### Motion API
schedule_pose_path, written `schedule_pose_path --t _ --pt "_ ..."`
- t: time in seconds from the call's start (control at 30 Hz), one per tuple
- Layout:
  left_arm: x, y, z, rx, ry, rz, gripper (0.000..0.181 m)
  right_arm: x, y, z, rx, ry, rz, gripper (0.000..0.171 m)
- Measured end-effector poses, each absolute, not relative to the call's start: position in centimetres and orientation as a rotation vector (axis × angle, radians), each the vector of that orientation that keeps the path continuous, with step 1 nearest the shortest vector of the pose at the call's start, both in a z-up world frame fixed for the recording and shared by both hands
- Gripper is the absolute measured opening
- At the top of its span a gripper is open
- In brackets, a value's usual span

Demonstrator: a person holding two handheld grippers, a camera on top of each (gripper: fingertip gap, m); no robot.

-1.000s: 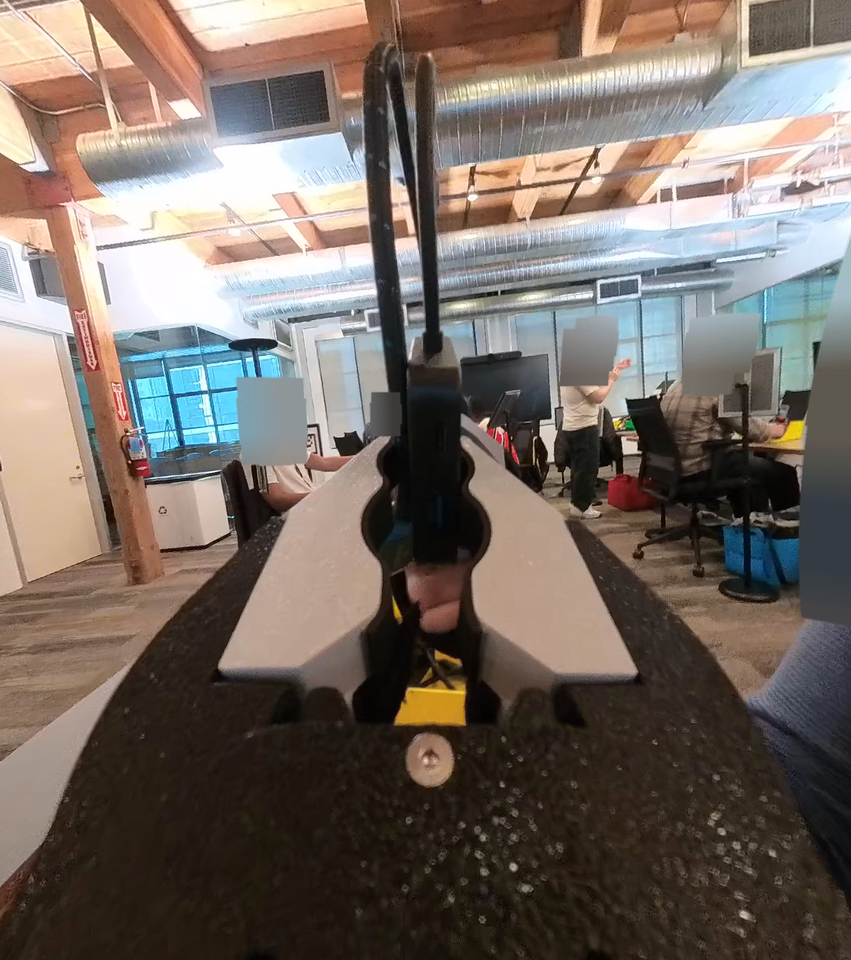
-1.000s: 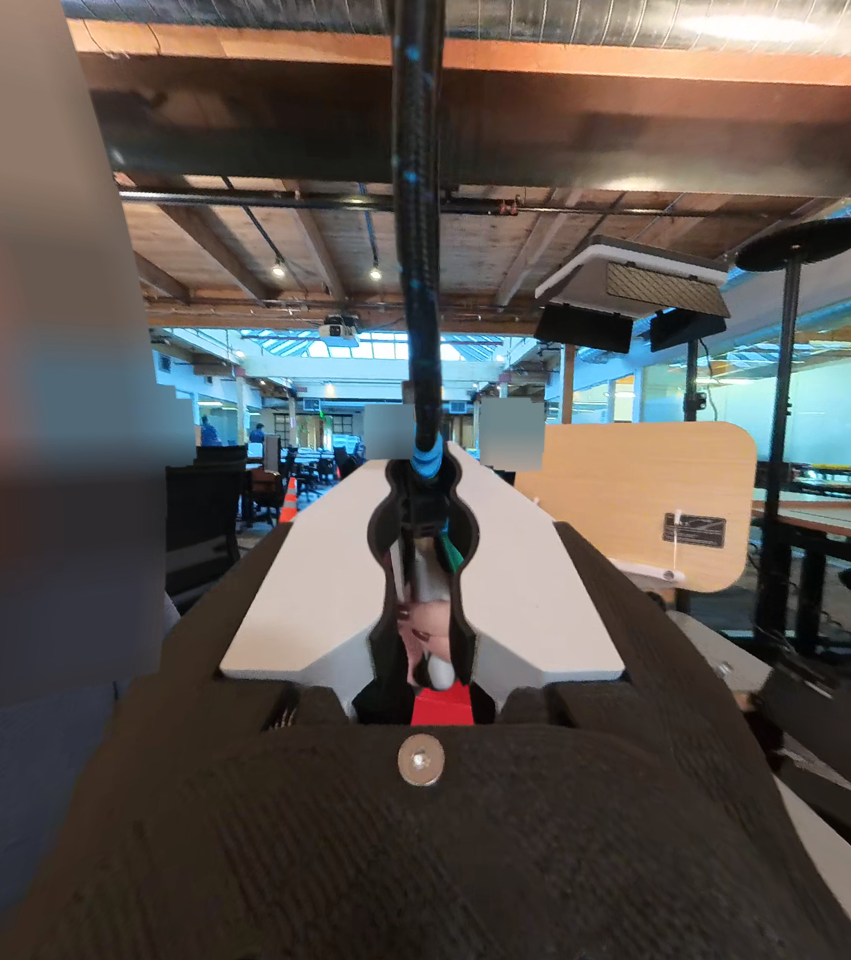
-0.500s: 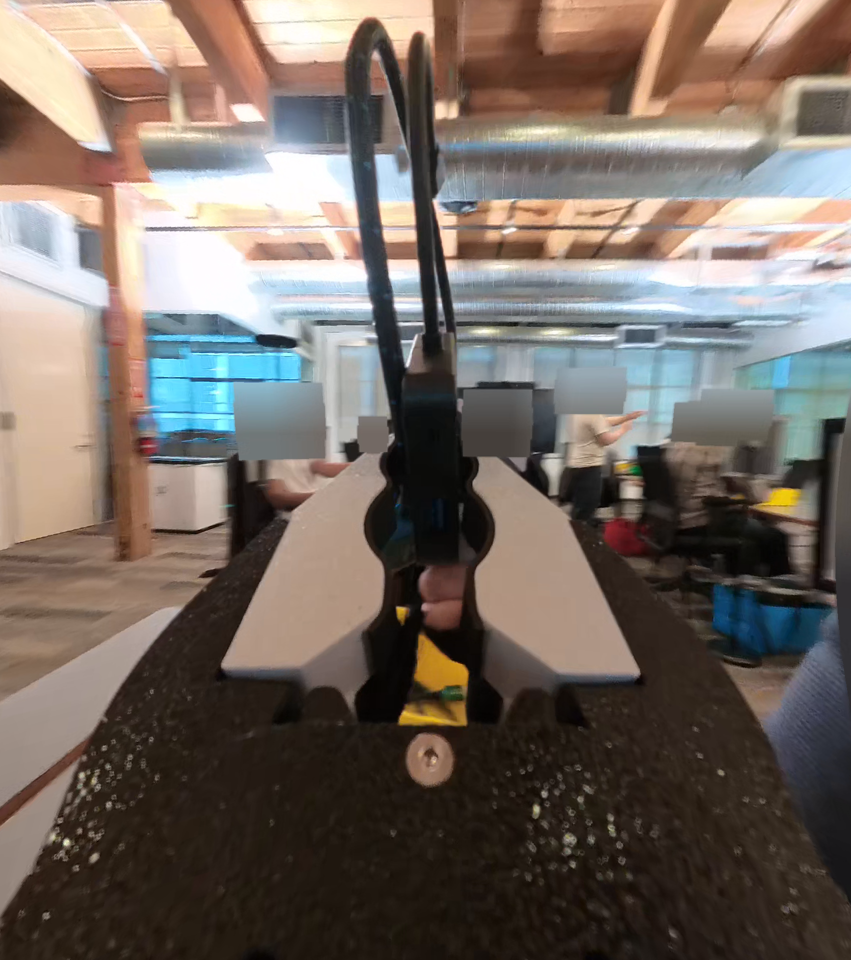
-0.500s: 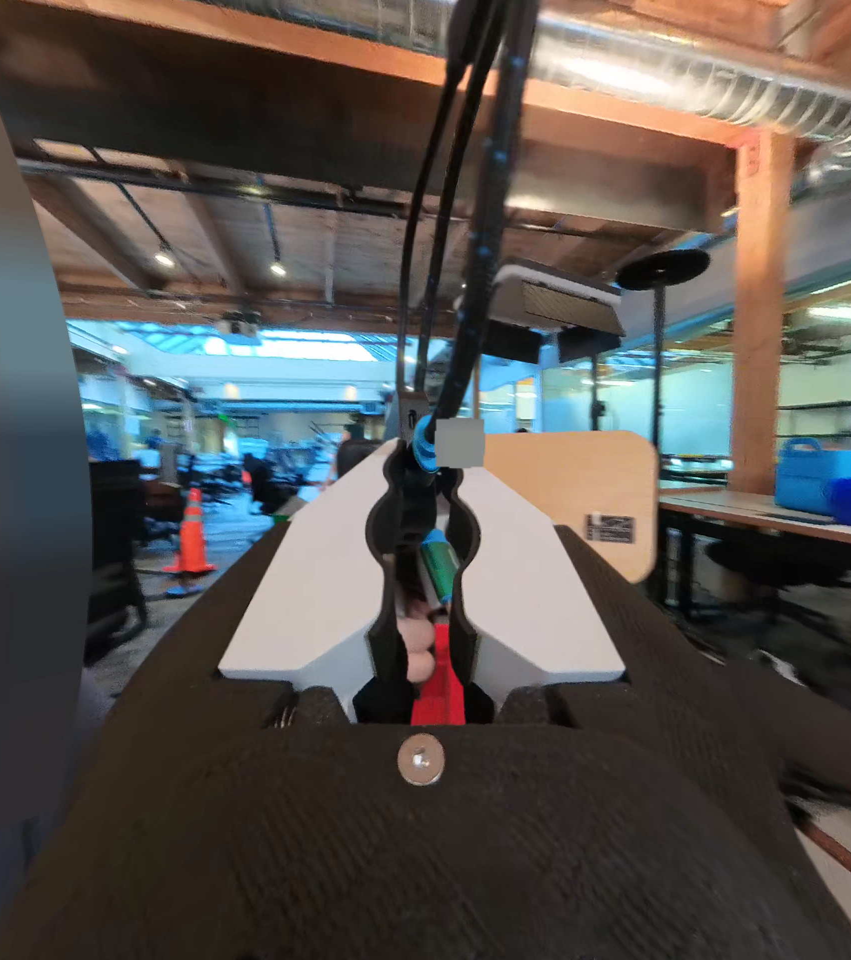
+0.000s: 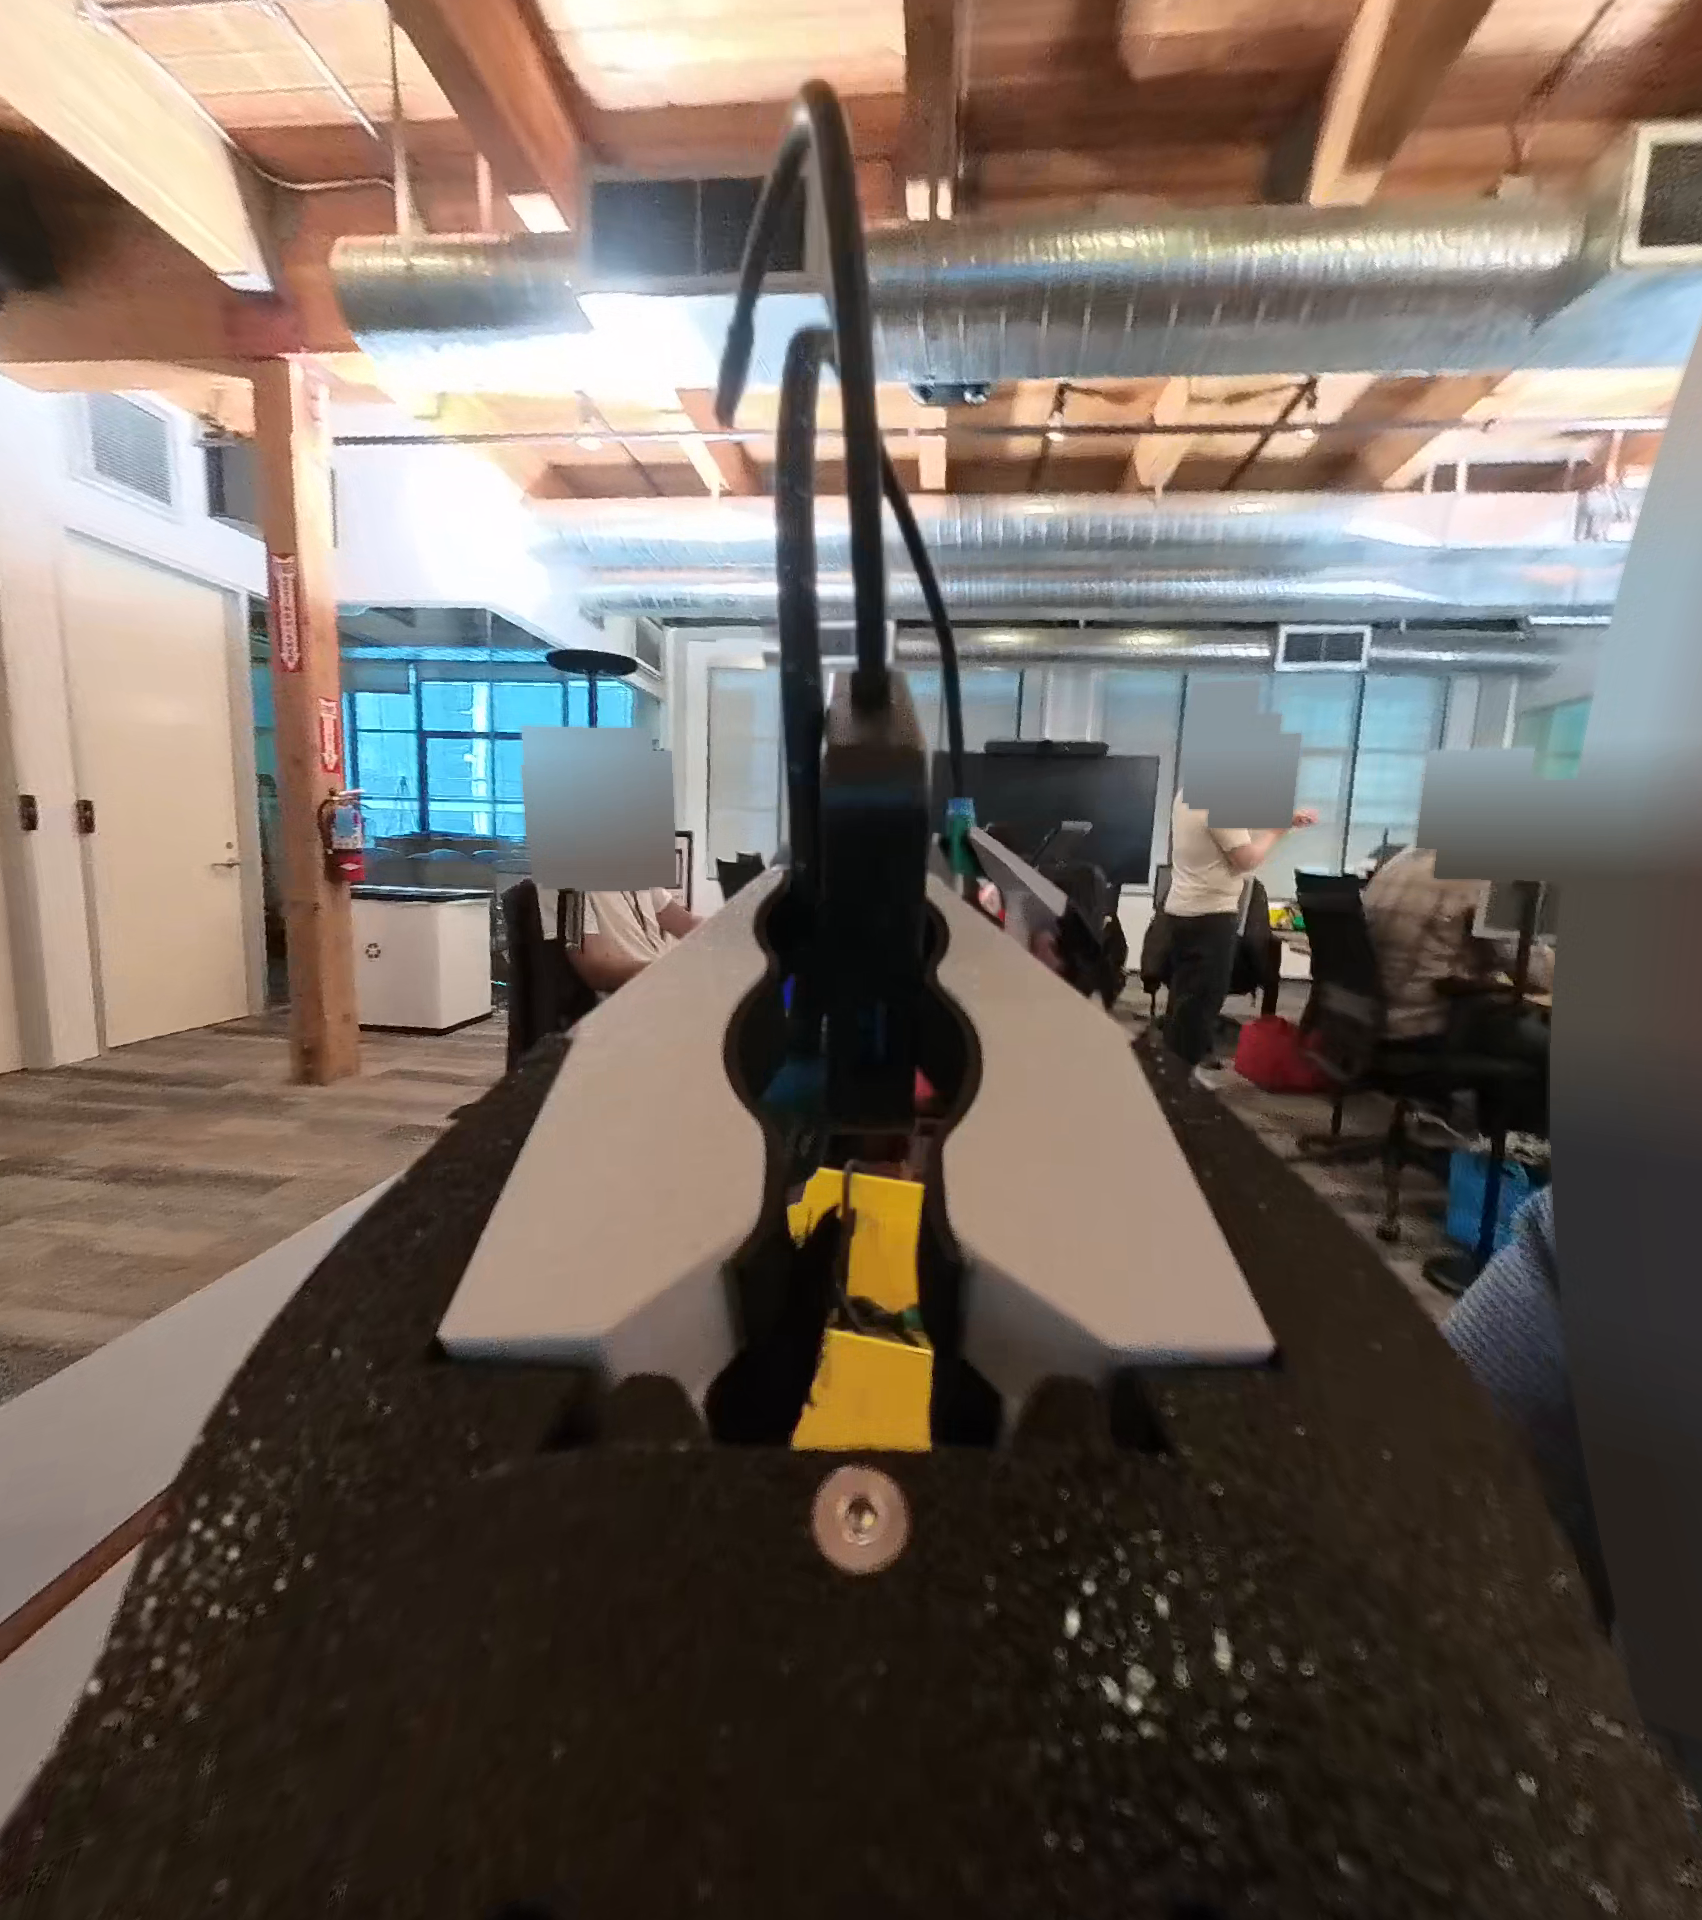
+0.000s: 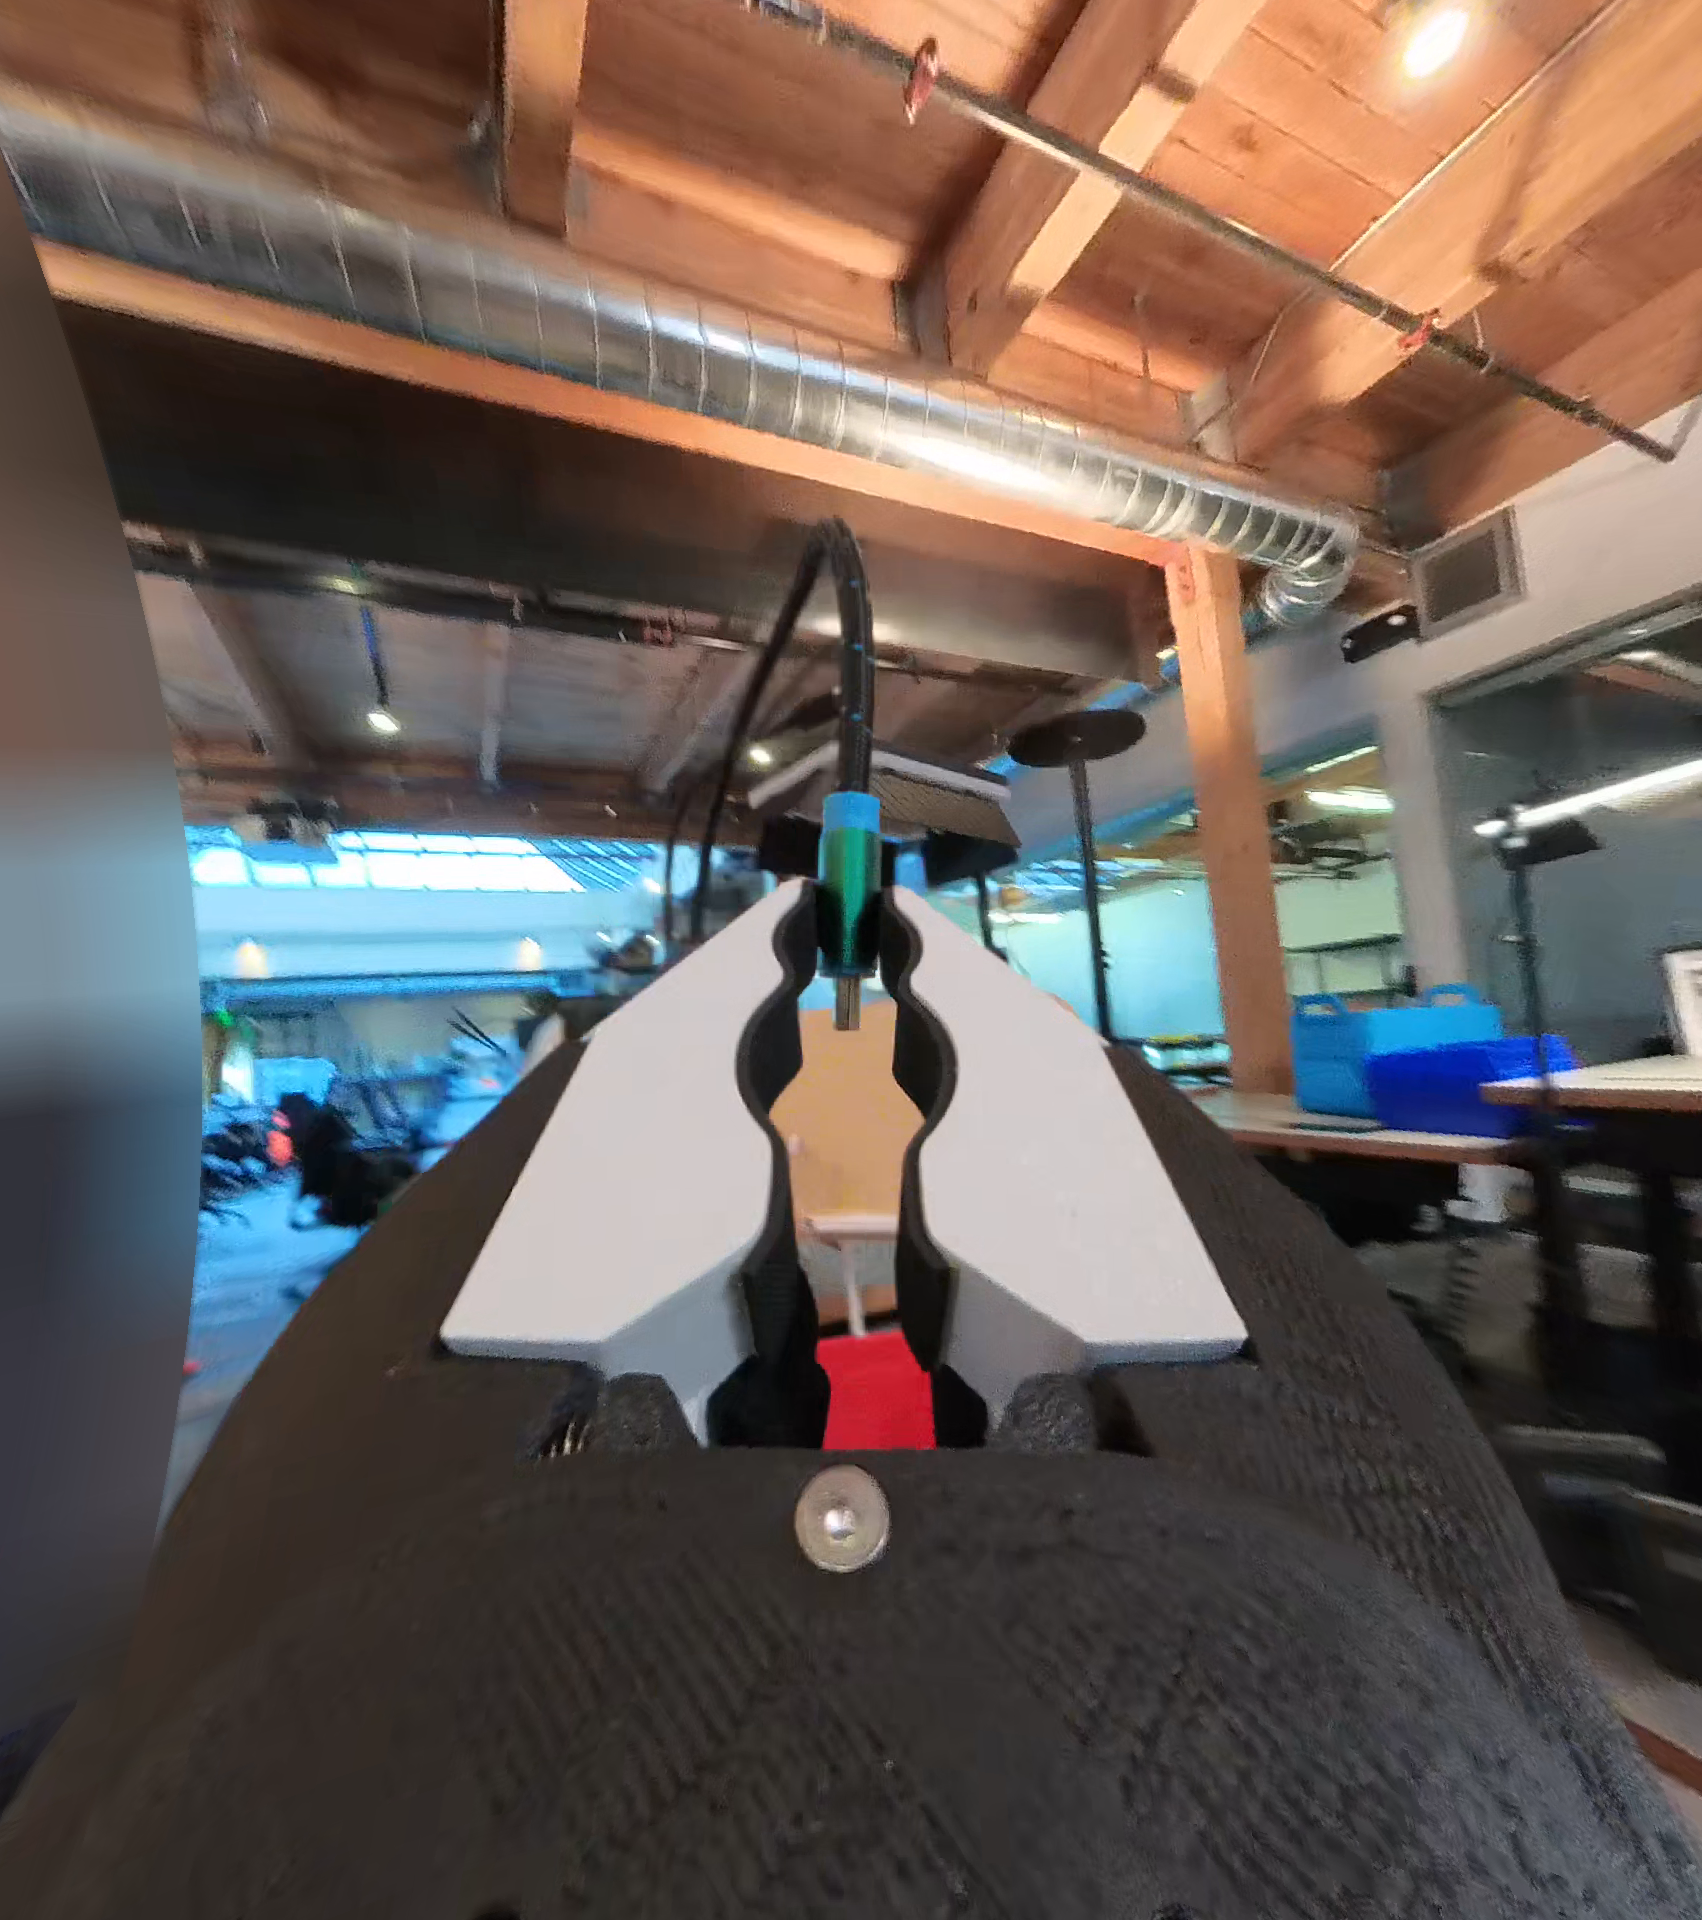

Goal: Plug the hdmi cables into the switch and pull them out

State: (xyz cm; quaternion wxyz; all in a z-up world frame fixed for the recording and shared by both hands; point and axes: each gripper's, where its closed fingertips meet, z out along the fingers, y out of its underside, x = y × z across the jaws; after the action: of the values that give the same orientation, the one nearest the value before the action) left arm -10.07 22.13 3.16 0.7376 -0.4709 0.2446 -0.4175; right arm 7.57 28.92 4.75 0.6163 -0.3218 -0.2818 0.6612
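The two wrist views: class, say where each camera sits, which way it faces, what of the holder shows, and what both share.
Left wrist view: behind the left tool, looking across an office, shut on the black switch; blue sleeve at right.
Right wrist view: behind the right tool, tilted up at the ceiling, tips pinching the green plug.
Shared: green plug, wood-beam ceiling.

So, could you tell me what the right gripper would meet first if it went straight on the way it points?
Nothing near, it seems: the right gripper, clamping the green HDMI plug, points up into open room; probably the ceiling-hung panel first, though depth is unclear.
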Motion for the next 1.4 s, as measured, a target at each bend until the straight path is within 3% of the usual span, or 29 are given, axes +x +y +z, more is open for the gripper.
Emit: schedule_pose_path --t 0.2,0.4,0.93,1.13,1.4 --pt "-6.8 22.8 3.0 -1.039 0.586 -0.912 0.018 8.0 28.0 3.9 -0.843 -0.741 1.249 0.01" --pt "-11.4 24.9 3.6 -0.992 0.312 -0.885 0.018 13.3 29.3 4.4 -0.857 -0.58 1.035 0.01" --pt "-11.4 25.3 3.1 -0.947 0.333 -1.073 0.018 11.6 29.3 5.2 -0.821 -0.575 1.042 0.011" --pt "-8.7 24.6 2.0 -0.969 0.522 -1.19 0.019 8.6 29.4 2.5 -0.975 -0.767 1.075 0.01" --pt "-8.9 26.4 1.2 -1.039 0.507 -0.852 0.018 3.9 29.5 -5.5 -1.316 -1.164 0.977 0.011"
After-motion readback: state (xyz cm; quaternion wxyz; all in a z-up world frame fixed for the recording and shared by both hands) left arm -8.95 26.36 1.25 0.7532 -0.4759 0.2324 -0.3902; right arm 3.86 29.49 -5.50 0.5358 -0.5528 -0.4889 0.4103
